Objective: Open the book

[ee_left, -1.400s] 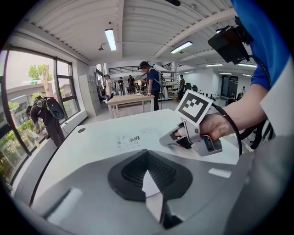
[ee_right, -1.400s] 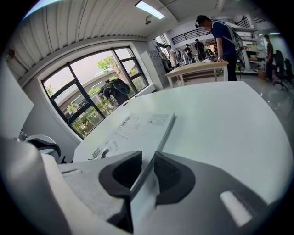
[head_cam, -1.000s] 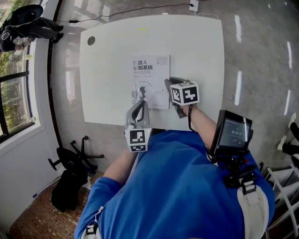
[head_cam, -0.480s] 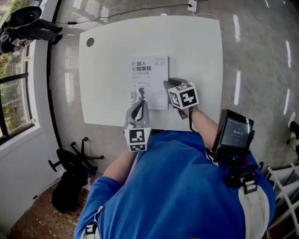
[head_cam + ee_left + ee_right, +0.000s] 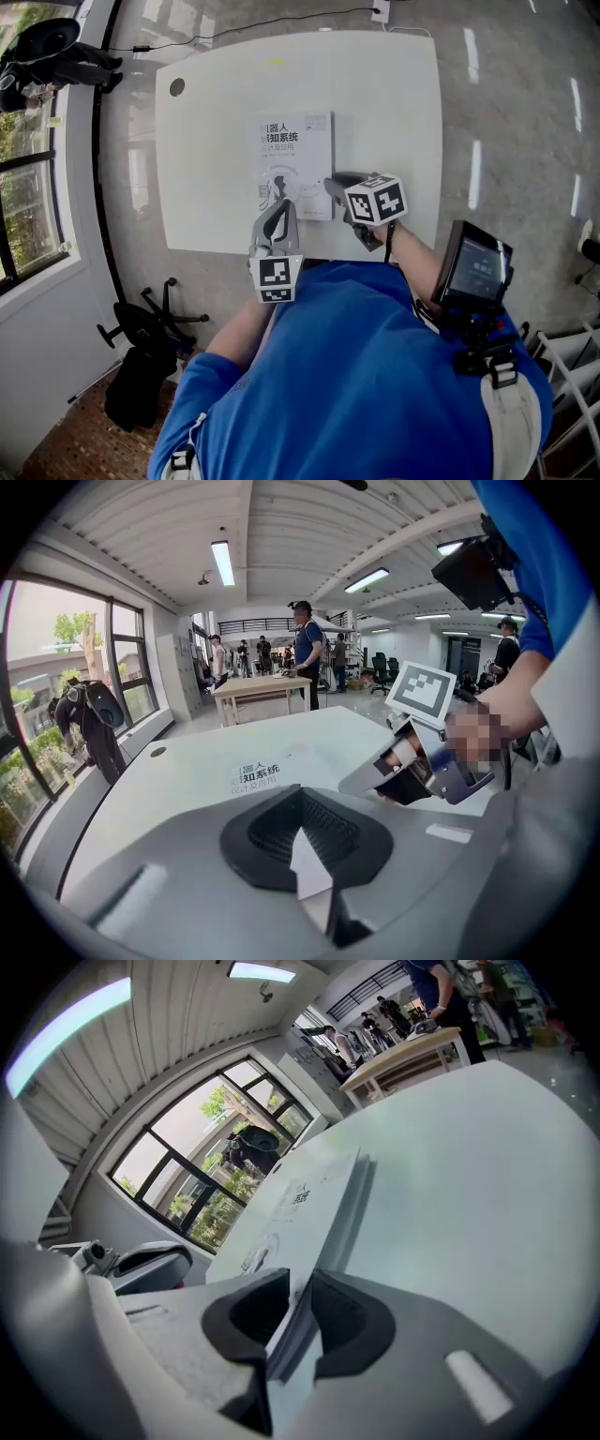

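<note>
A white book (image 5: 295, 155) with dark printed characters lies shut and flat on the white table (image 5: 394, 103). My left gripper (image 5: 278, 217) rests with its tips on the book's near edge, and its jaws look shut with nothing between them (image 5: 305, 832). My right gripper (image 5: 330, 185) is at the book's near right corner. In the right gripper view the corner of the book (image 5: 309, 1194) runs into the narrow gap between the two black pads (image 5: 298, 1321), which close on it. The left gripper view shows the right gripper (image 5: 352, 785) low beside the book (image 5: 258, 775).
The table has a round cable hole (image 5: 177, 86) at its far left corner. A black office chair base (image 5: 141, 328) stands on the floor near the left. A screen device (image 5: 476, 267) is strapped to the right forearm. People stand at a wooden table (image 5: 262, 682) far off.
My right gripper has shifted a little toward the near table edge and turned slightly at the book's corner. The left gripper and the book stay where they were.
</note>
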Tool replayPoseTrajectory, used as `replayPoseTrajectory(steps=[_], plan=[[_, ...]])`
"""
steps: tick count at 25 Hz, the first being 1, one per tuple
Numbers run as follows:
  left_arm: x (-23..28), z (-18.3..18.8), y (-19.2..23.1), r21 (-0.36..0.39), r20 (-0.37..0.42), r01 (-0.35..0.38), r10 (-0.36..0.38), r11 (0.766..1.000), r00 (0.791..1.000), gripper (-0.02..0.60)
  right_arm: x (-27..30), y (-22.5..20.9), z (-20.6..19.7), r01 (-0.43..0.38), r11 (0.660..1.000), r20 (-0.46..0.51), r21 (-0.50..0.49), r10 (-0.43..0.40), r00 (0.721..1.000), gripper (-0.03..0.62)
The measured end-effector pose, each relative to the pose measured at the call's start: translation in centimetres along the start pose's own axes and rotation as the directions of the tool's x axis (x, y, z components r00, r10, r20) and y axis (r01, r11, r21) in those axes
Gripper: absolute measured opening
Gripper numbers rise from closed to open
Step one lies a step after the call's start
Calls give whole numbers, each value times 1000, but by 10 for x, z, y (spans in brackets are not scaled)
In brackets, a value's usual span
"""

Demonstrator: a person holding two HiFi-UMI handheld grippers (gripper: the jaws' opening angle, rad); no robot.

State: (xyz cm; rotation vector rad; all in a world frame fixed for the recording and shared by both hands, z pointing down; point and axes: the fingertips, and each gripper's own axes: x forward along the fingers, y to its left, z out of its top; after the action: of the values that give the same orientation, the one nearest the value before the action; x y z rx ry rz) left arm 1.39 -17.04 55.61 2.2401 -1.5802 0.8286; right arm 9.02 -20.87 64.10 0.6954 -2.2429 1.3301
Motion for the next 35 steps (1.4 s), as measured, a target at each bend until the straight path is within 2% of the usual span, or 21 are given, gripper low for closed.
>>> replayPoseTrajectory(steps=[6, 10, 22, 29, 35], plan=[[-1, 0, -5, 3, 10, -2, 2, 1000, 1000, 3, 1, 10, -16, -116, 990, -21, 77, 117, 993, 75], [-3, 0, -6, -2, 13, -10, 10, 1000, 1000, 3, 4, 22, -30, -151, 987, -56, 60, 154, 986, 75], [0, 5, 4, -22, 32, -34, 35, 999, 999, 3, 9, 35, -36, -142, 989, -115, -32, 137, 984, 74], [0, 0, 7, -37, 47, -45, 46, 998, 998, 3, 10, 41, -26, -91, 979, -99, -180, 74, 992, 36], [0, -3, 12, -58, 63, -74, 77, 996, 995, 3, 5, 49, -15, -58, 946, -75, -319, 36, 997, 26]])
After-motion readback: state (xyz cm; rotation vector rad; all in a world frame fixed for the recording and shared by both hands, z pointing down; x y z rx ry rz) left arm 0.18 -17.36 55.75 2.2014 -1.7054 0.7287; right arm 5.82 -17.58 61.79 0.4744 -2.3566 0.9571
